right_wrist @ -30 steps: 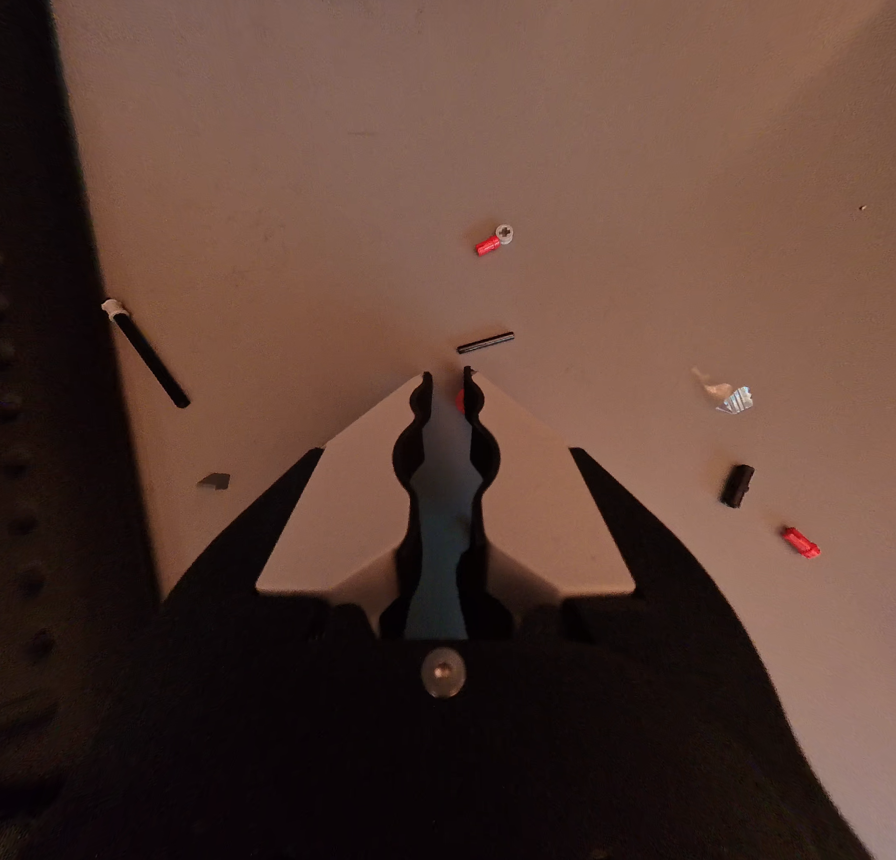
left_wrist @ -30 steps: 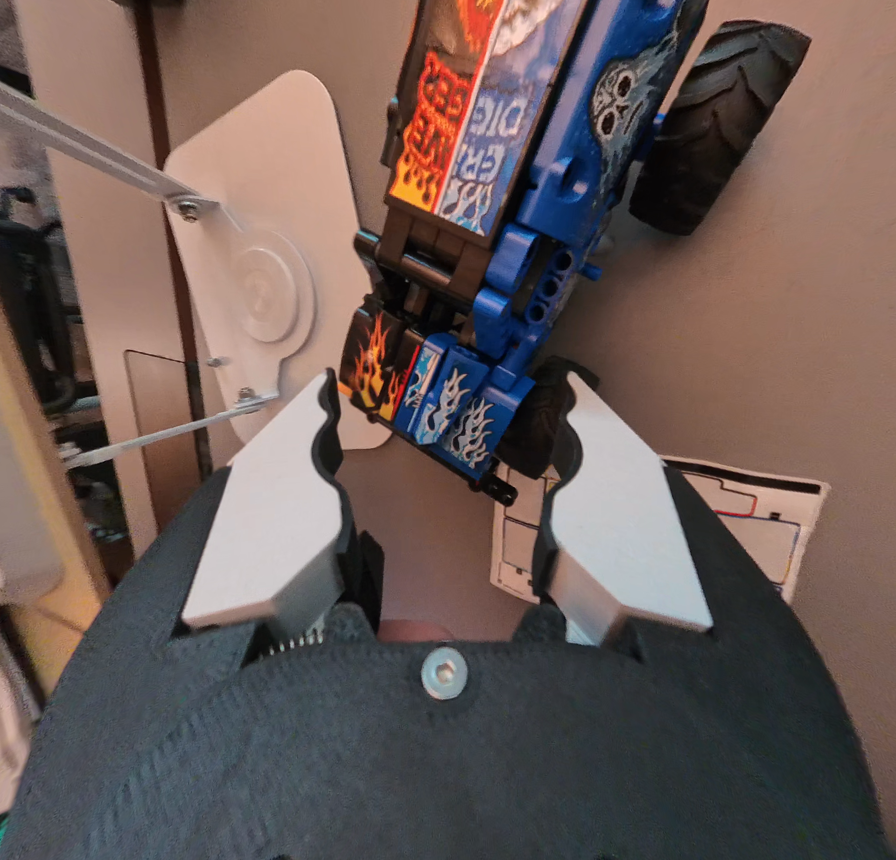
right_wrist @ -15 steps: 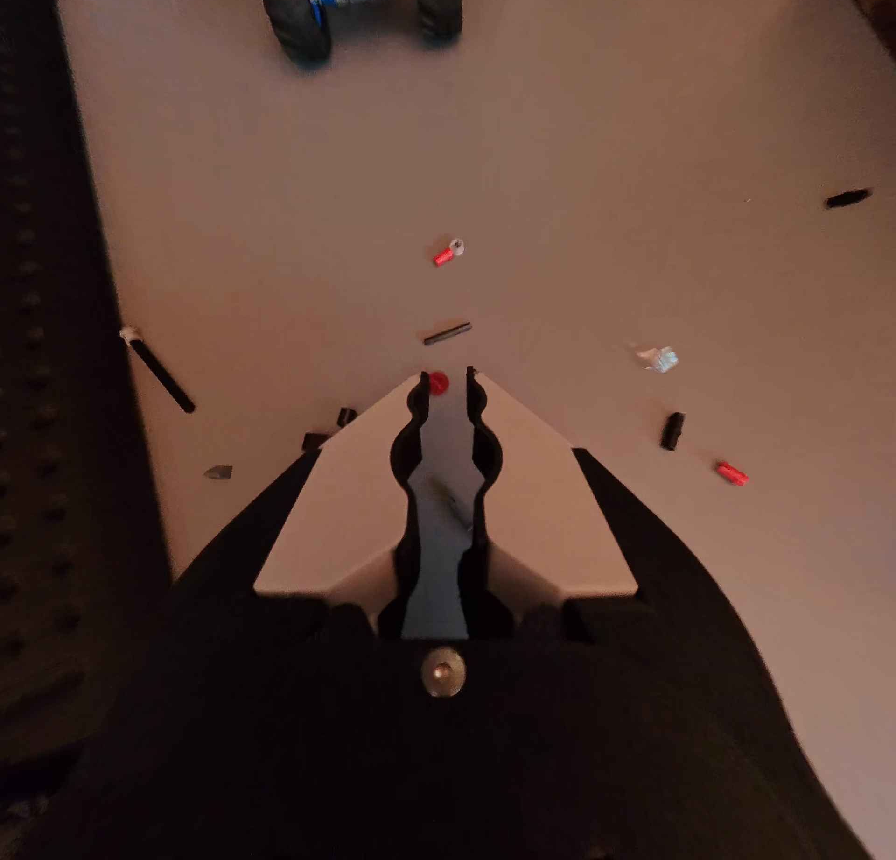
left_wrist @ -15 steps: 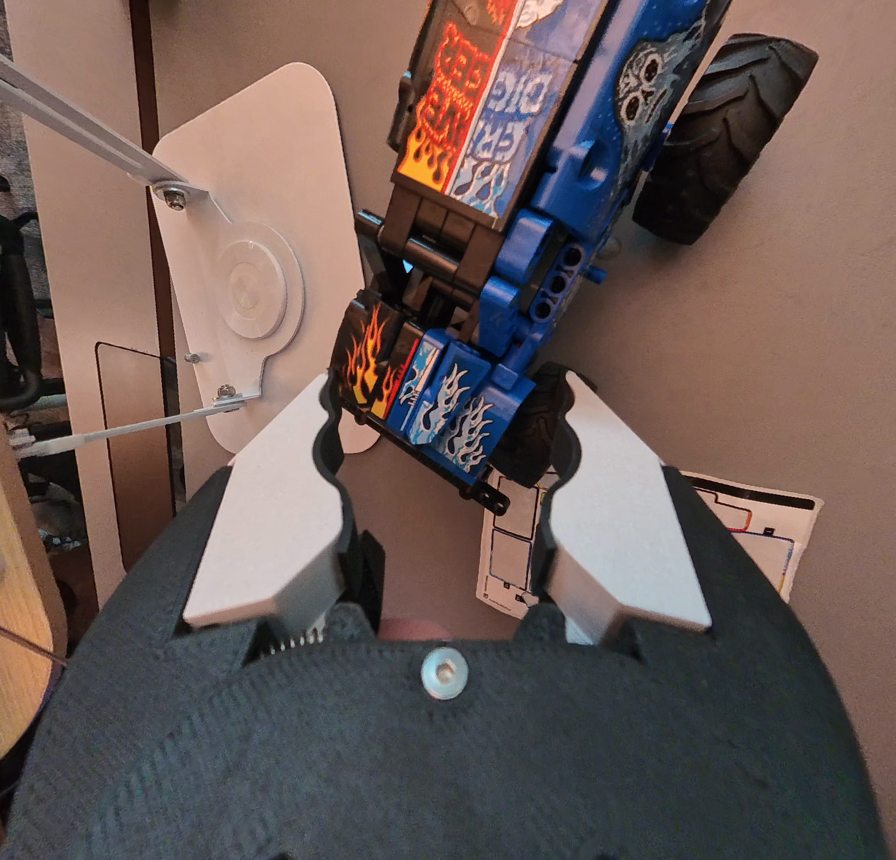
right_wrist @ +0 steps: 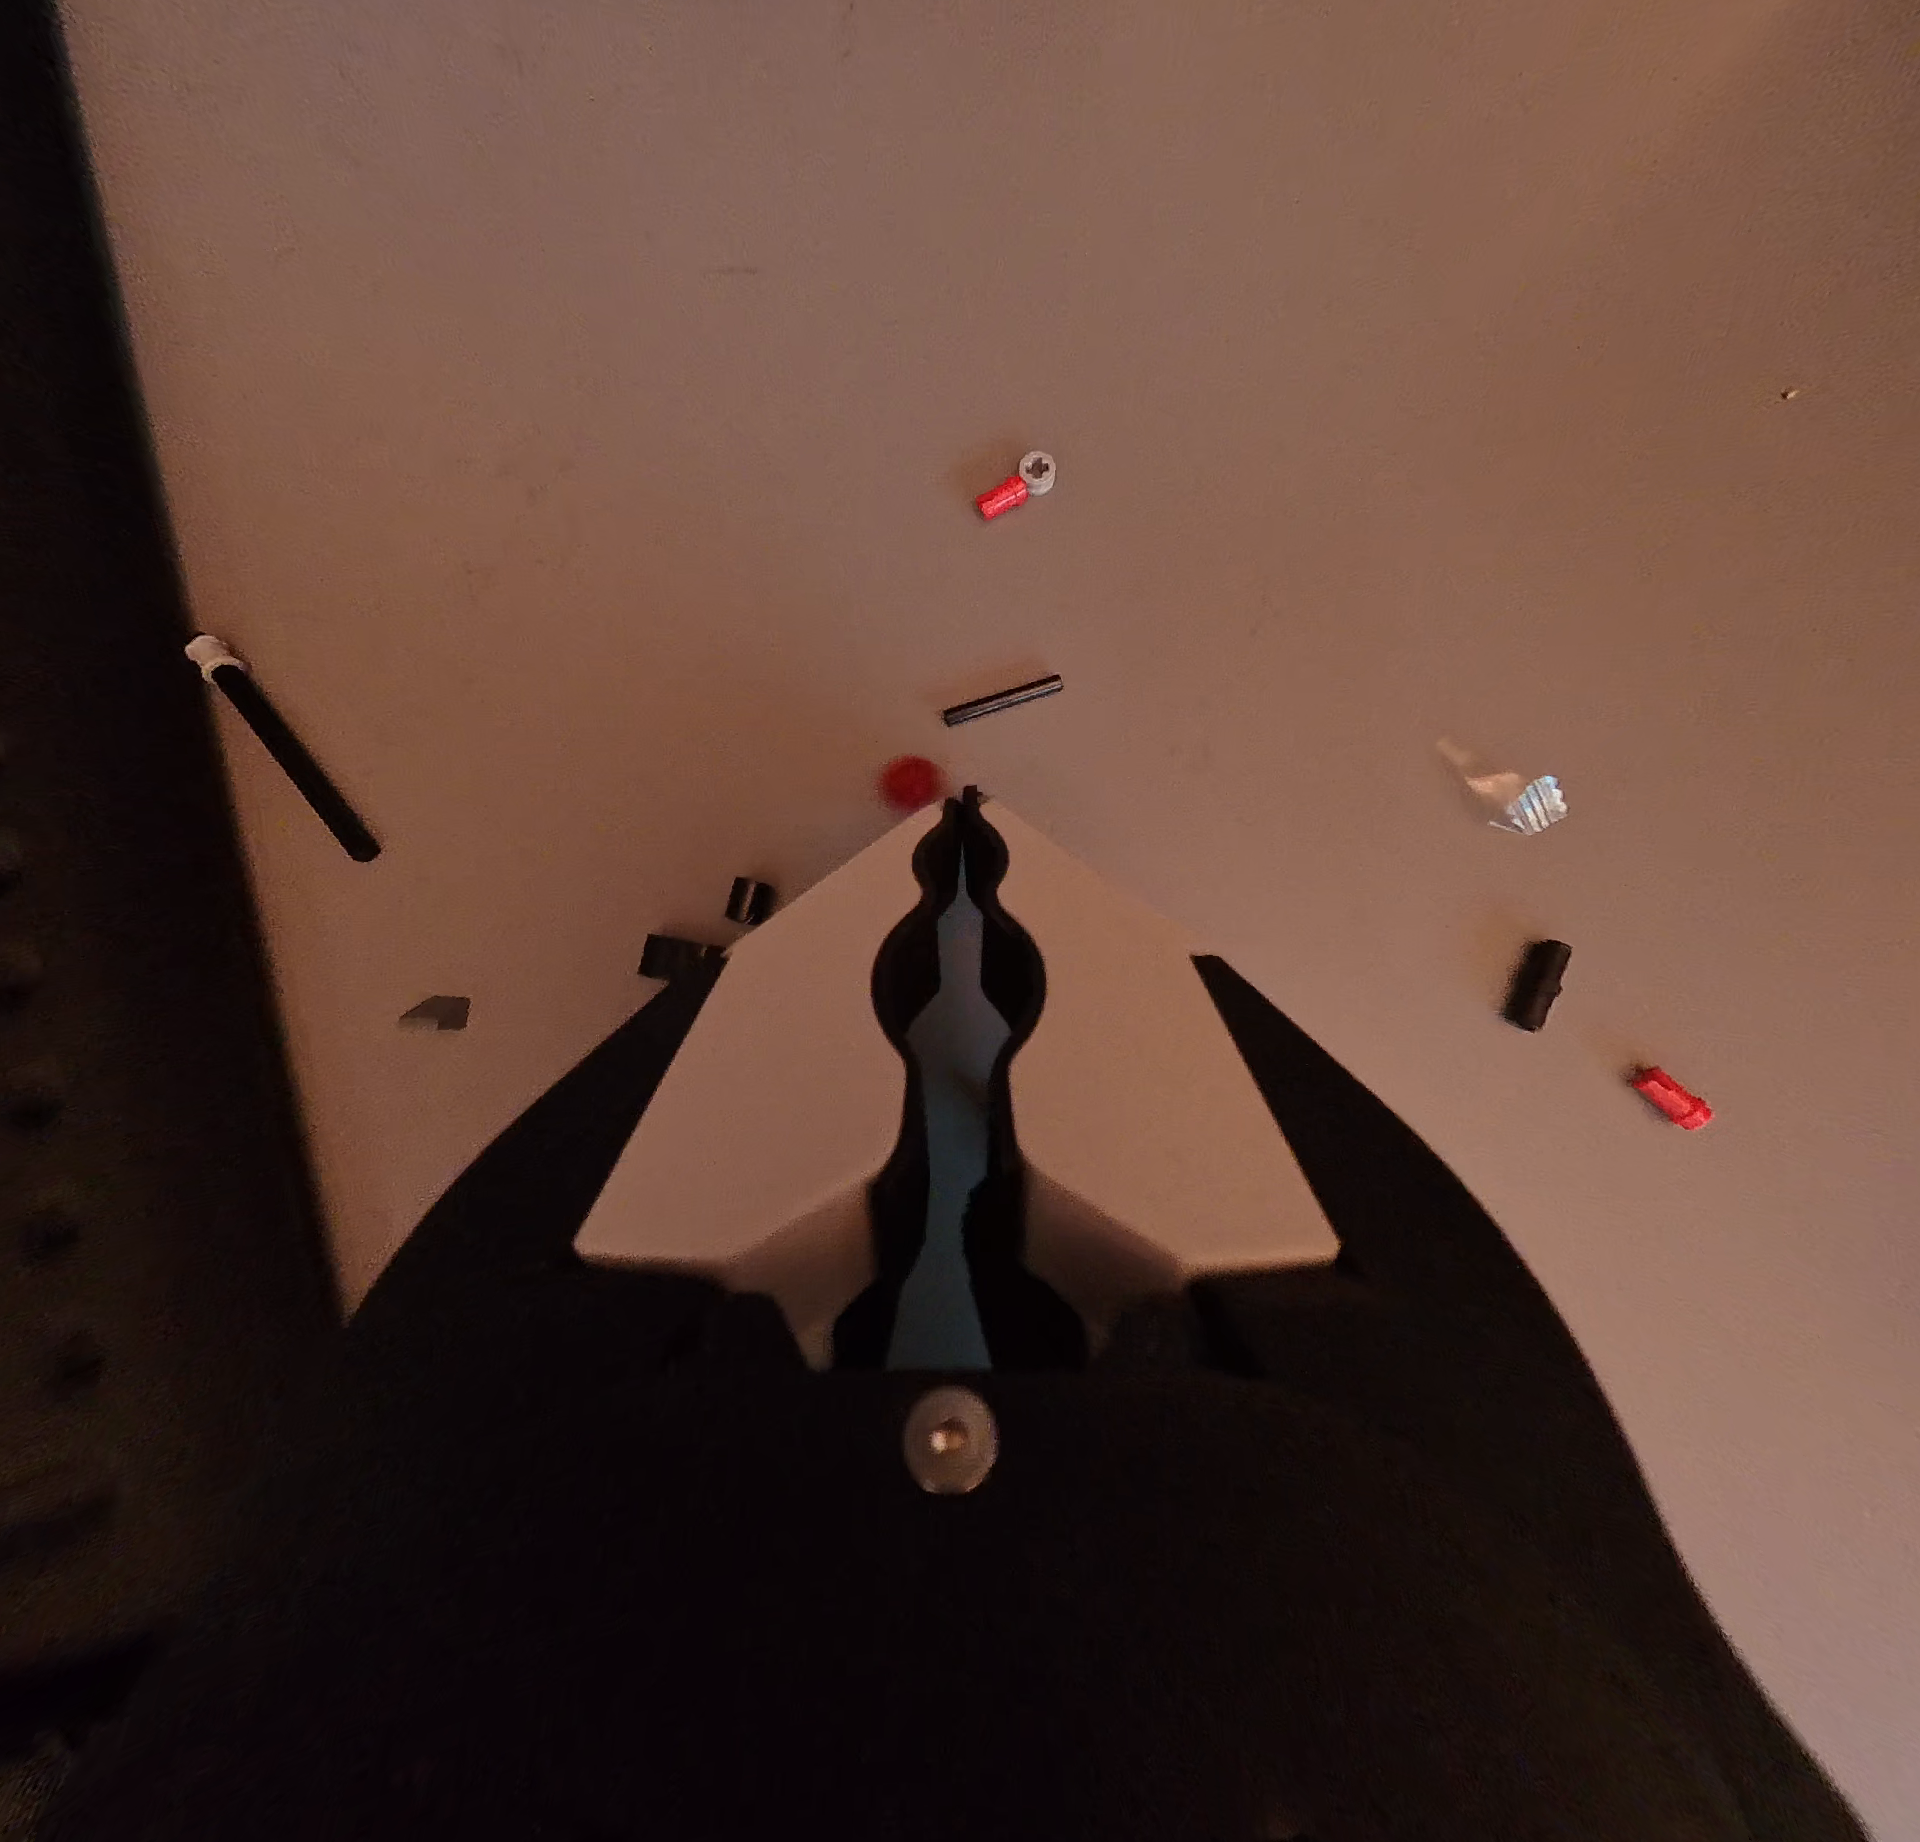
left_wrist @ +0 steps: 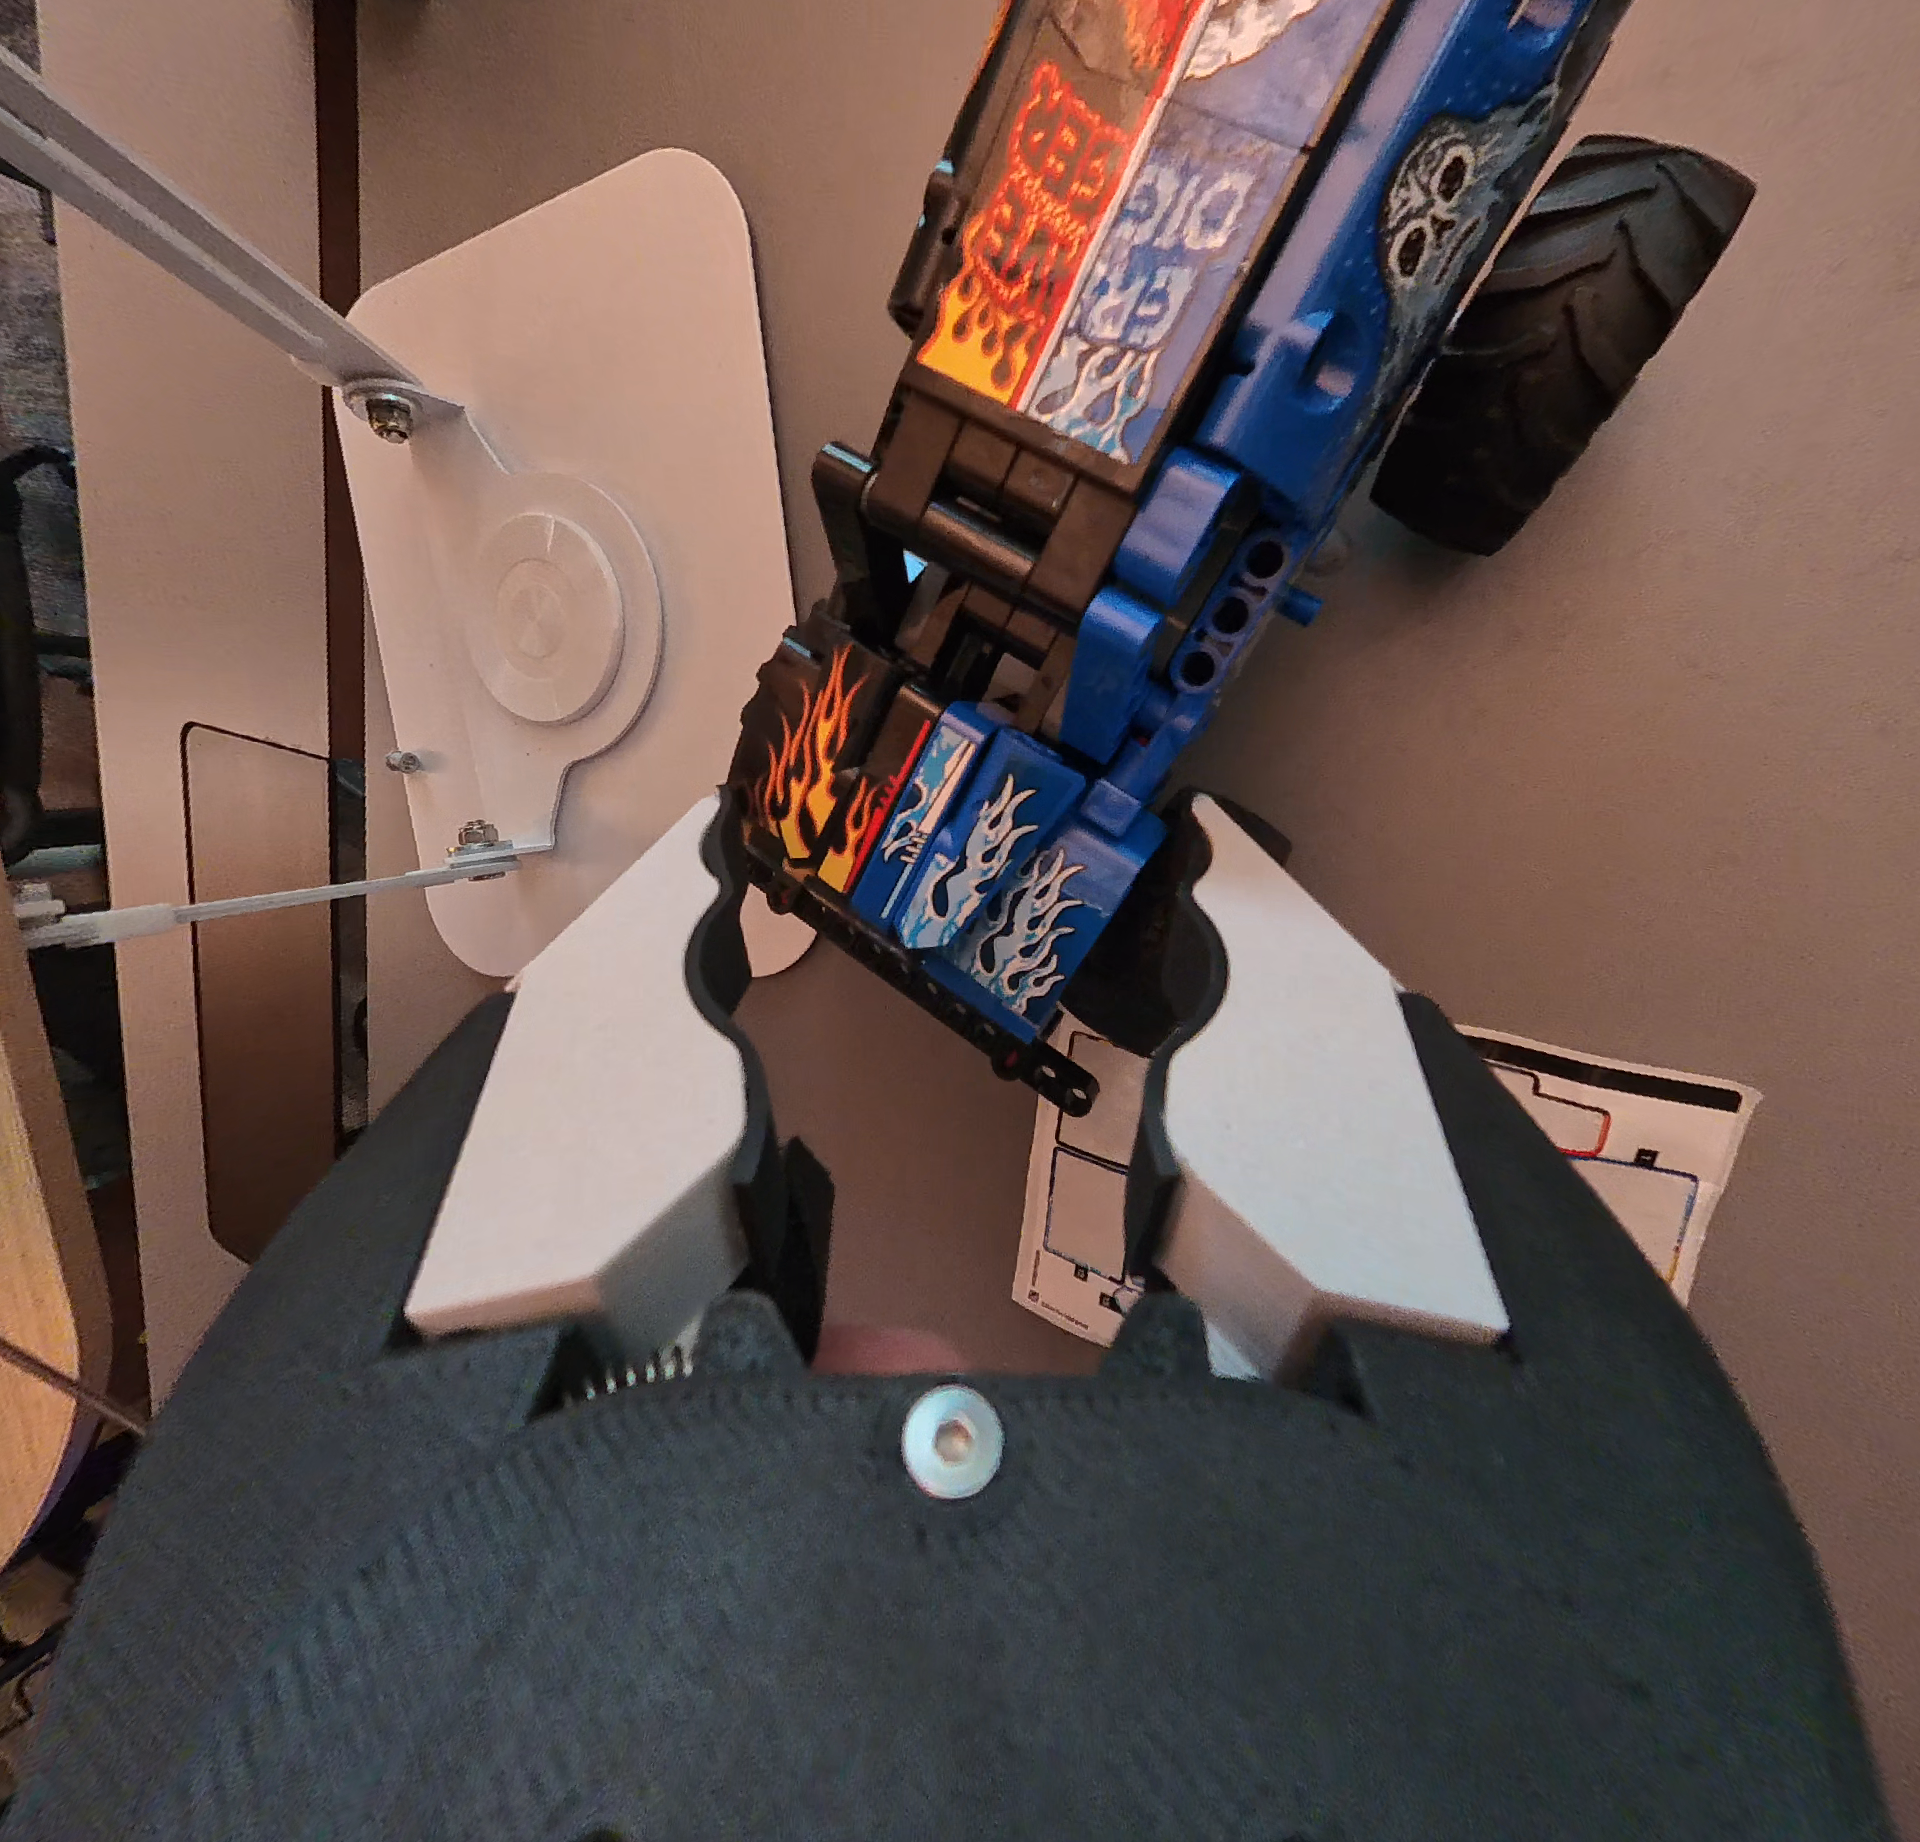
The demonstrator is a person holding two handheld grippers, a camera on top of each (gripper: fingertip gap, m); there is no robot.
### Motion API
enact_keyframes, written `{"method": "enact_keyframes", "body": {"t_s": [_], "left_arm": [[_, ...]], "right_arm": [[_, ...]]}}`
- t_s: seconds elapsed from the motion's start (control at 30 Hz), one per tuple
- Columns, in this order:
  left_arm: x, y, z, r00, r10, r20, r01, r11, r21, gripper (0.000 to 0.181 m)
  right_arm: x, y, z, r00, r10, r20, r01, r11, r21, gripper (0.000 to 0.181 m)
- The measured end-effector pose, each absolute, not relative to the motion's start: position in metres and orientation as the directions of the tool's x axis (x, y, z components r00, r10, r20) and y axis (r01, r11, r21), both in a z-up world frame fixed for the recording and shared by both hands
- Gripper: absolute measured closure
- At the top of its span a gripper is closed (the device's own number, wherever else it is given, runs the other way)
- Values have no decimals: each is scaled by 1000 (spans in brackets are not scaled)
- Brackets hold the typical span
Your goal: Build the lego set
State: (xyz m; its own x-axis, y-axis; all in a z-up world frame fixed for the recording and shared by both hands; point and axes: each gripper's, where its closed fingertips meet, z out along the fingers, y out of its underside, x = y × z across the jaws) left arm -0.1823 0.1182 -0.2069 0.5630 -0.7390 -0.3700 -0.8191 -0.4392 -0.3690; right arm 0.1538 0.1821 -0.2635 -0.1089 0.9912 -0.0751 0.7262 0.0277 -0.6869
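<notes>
Two grippers are at work over a plain beige bench point(right_wrist: 1351, 338). On the left, the left gripper point(left_wrist: 961, 836) has its white, black-lined fingers spread wide, the flame-decorated front end of a blue and black brick-built monster truck point(left_wrist: 1122, 504) sitting between the tips, though whether either finger touches it cannot be told. A white printed sticker sheet point(left_wrist: 1621, 1169) lies on the bench just behind the right finger, and one big black knobby tyre point(left_wrist: 1569, 348) shows farther out on the truck's right side; a white metal plate with thin struts point(left_wrist: 561, 504) lies beside the truck, near the bench's left edge. On the right, the right gripper point(right_wrist: 961, 800) is squeezed almost together at the tips, and whether it pinches anything cannot be told. Just beyond its tips lie a small round red stud point(right_wrist: 910, 782) and a short black axle rod point(right_wrist: 1002, 700), then a red pin with a grey bush point(right_wrist: 1016, 488). A long black axle point(right_wrist: 286, 751) lies near the bench's left edge.
</notes>
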Motion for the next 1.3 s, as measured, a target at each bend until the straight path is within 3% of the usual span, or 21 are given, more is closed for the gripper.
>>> {"method": "enact_keyframes", "body": {"t_s": [0.43,0.6,0.83,1.0,1.3], "left_arm": [[-178,113,-209,589,-713,-382,-801,-449,-396,98],[-176,112,-205,579,-721,-381,-808,-445,-387,103],[-174,122,-209,560,-772,-301,-811,-436,-390,90],[-162,125,-215,550,-797,-250,-807,-431,-403,91],[-139,105,-215,685,-678,-267,-724,-592,-354,91]], "right_arm": [[156,185,-258,-91,993,-74,715,14,-699,173],[162,217,-247,64,998,-28,677,-64,-733,173],[209,294,-178,456,886,-88,295,-244,-924,173],[264,329,-149,620,749,-232,-1,-295,-956,177],[288,338,-137,680,689,-250,-87,-262,-961,178]]}}
